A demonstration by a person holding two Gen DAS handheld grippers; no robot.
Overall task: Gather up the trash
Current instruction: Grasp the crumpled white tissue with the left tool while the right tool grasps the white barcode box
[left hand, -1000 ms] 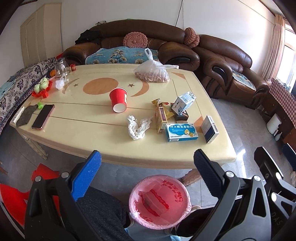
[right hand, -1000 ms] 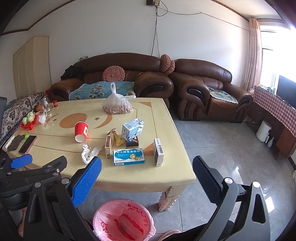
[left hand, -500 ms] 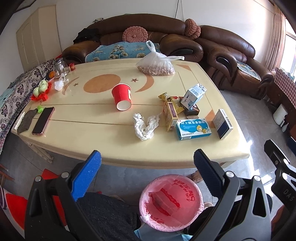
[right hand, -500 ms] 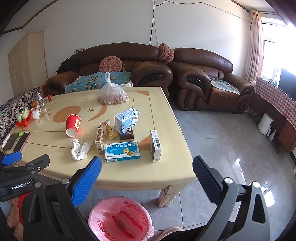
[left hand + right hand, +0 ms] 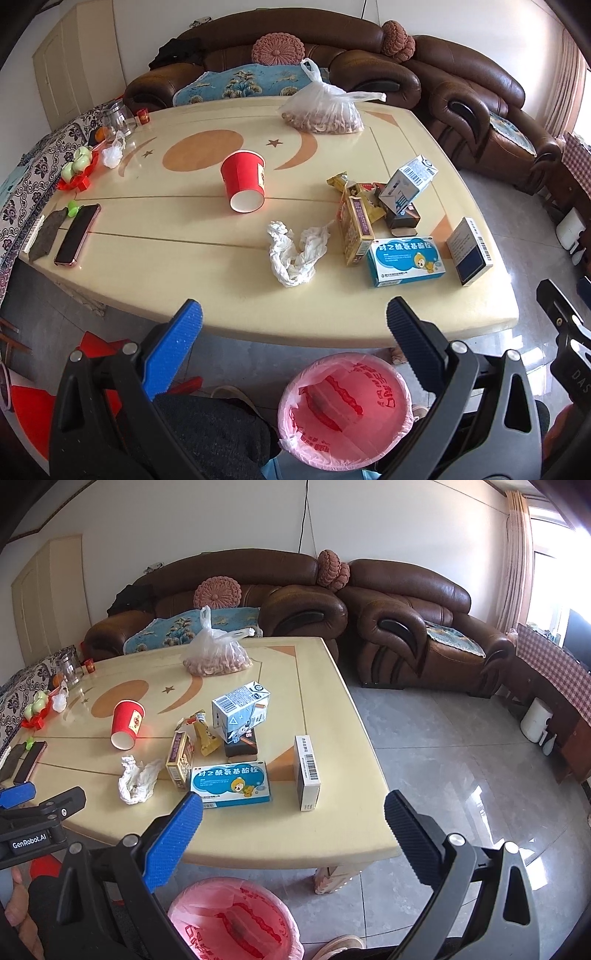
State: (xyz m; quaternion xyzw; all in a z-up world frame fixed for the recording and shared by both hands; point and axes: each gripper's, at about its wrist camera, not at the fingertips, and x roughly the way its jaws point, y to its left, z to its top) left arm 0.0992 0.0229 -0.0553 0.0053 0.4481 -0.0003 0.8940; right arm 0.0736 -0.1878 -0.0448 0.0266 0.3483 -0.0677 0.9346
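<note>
Pink liner is showing in the bin (image 5: pixel 345 413) sitting on the floor nearest, below both grippers, left (image 5: pixel 293 332) and right (image 5: pixel 293 821), their jaws gaping wide and empty. Beyond, a crumpled tissue (image 5: pixel 295 254) is lying on the bench (image 5: pixel 166 258) beside boxes (image 5: pixel 406 260); farther back, a red cup (image 5: pixel 244 181) is lying tipped over.

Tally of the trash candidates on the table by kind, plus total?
Boxes and cartons: 5 (blue box, white-navy box, milk carton, yellow-purple box, small dark box)
Crumpled tissue: 1
Red paper cup: 1
Yellow wrapper: 1
Total: 8
</note>
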